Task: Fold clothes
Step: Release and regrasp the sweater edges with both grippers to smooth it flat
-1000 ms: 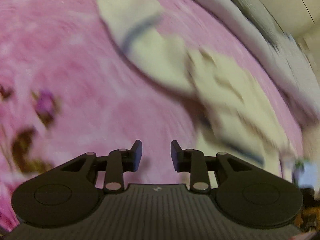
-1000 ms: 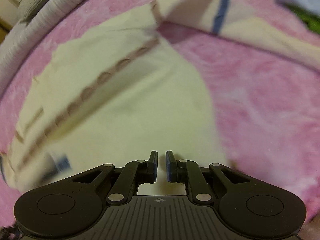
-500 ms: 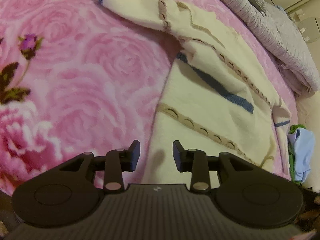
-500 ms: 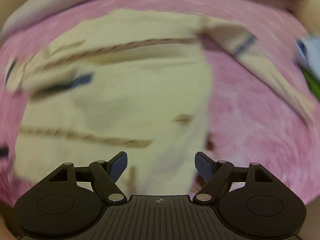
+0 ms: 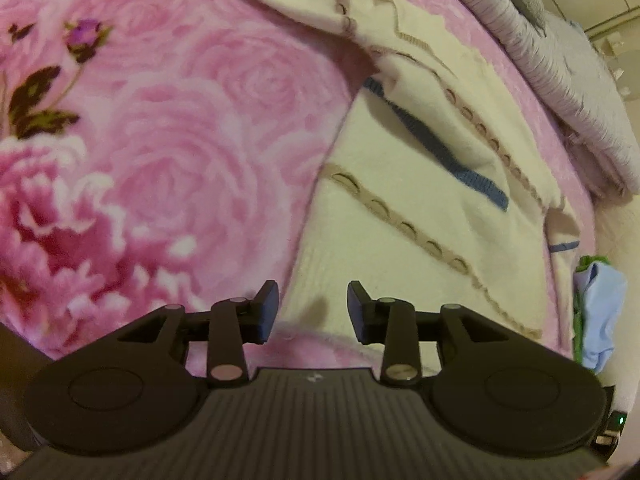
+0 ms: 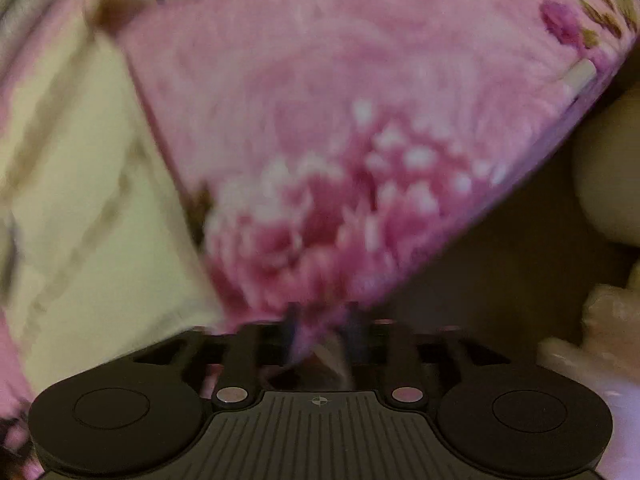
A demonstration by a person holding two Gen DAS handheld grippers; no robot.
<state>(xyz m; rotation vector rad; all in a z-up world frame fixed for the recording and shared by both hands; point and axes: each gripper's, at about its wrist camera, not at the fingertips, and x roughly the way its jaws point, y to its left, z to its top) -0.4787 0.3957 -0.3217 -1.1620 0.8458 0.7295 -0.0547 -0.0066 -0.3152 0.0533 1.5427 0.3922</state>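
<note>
A cream knitted garment [image 5: 420,208] with beige trim and blue stripes lies spread on a pink rose-print blanket [image 5: 168,152]. My left gripper [image 5: 313,307] is open and empty, hovering just over the garment's near left edge. In the right wrist view the picture is blurred; the garment [image 6: 72,184] lies at the left and the blanket [image 6: 340,128] fills the middle. My right gripper [image 6: 322,336] is near the blanket's front edge, its fingers a little apart, with nothing clearly between them.
A grey-white striped duvet [image 5: 560,80] runs along the far right side of the bed. A light blue and green bundle of cloth [image 5: 598,308] lies at the right edge. Past the blanket's edge in the right wrist view is dark floor [image 6: 520,280] and pale objects [image 6: 608,184].
My left gripper moved closer to the garment's near edge. My right gripper opened wide after being nearly shut, then swung right off the garment to the blanket's edge, its fingers now closer together.
</note>
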